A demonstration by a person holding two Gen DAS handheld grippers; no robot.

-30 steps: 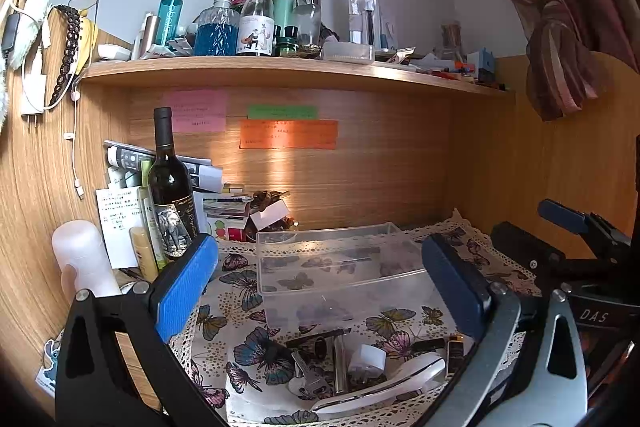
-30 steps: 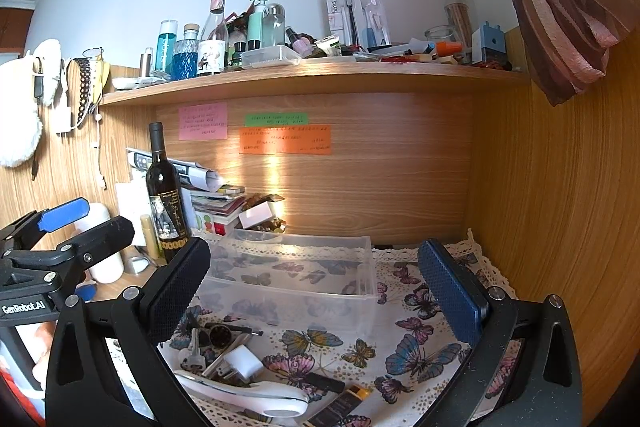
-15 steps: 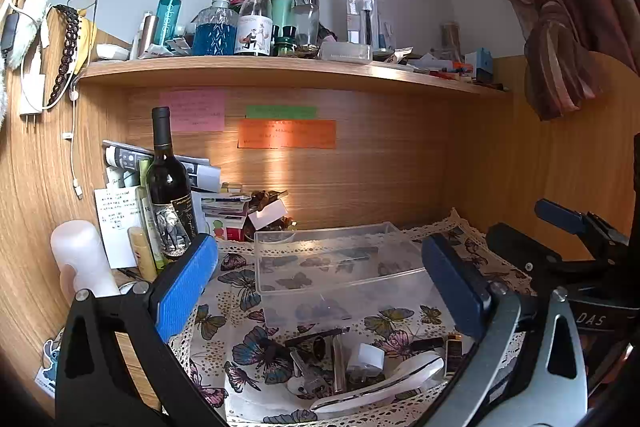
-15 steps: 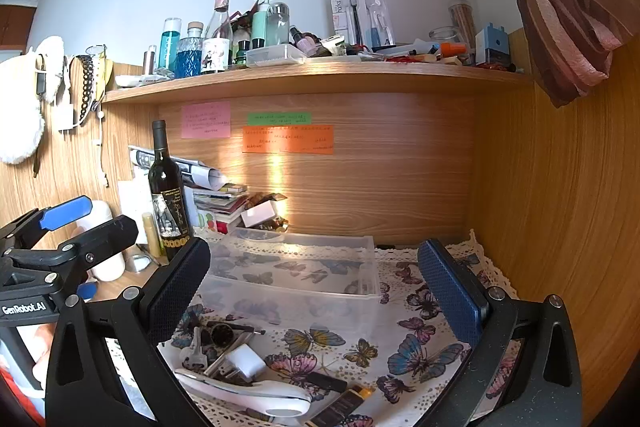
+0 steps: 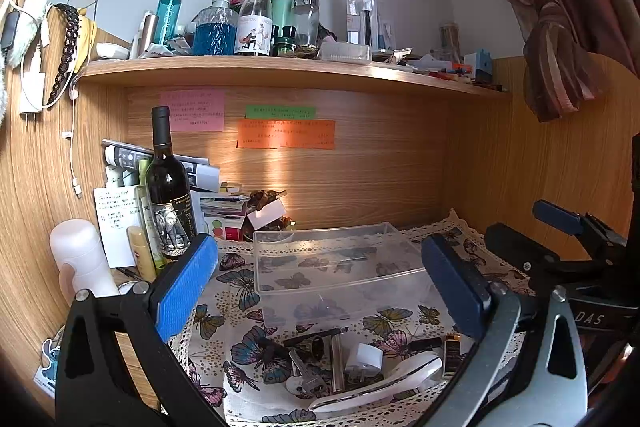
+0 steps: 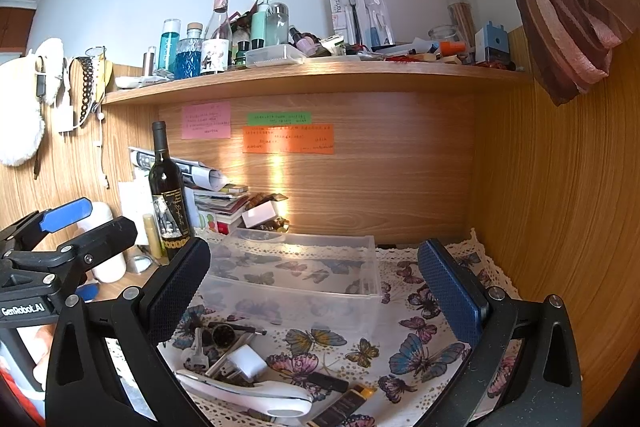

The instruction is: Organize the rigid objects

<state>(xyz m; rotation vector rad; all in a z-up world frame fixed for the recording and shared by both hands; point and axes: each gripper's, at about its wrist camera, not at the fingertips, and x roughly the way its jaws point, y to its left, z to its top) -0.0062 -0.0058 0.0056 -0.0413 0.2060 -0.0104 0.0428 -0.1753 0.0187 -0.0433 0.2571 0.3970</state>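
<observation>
A clear plastic bin (image 5: 340, 267) (image 6: 296, 275) stands on the butterfly cloth. In front of it lies a pile of small things: a white handle-shaped tool (image 5: 380, 383) (image 6: 248, 393), a white plug (image 5: 364, 357) (image 6: 246, 361), a key (image 5: 306, 377) (image 6: 196, 355), a metal bar (image 5: 337, 359) and a black-and-gold lighter (image 5: 451, 349) (image 6: 344, 405). My left gripper (image 5: 320, 291) is open and empty above the pile. My right gripper (image 6: 316, 291) is open and empty, to the right of the left one.
A dark wine bottle (image 5: 168, 187) (image 6: 168, 195), a white bottle (image 5: 80, 259), papers and books stand at the back left. A crowded shelf (image 5: 280, 67) runs overhead. Wooden walls close the back and right. A curtain (image 6: 568, 11) hangs at the upper right.
Both grippers have drifted very slightly; the right view has shifted a little. Nothing has been taken hold of or moved.
</observation>
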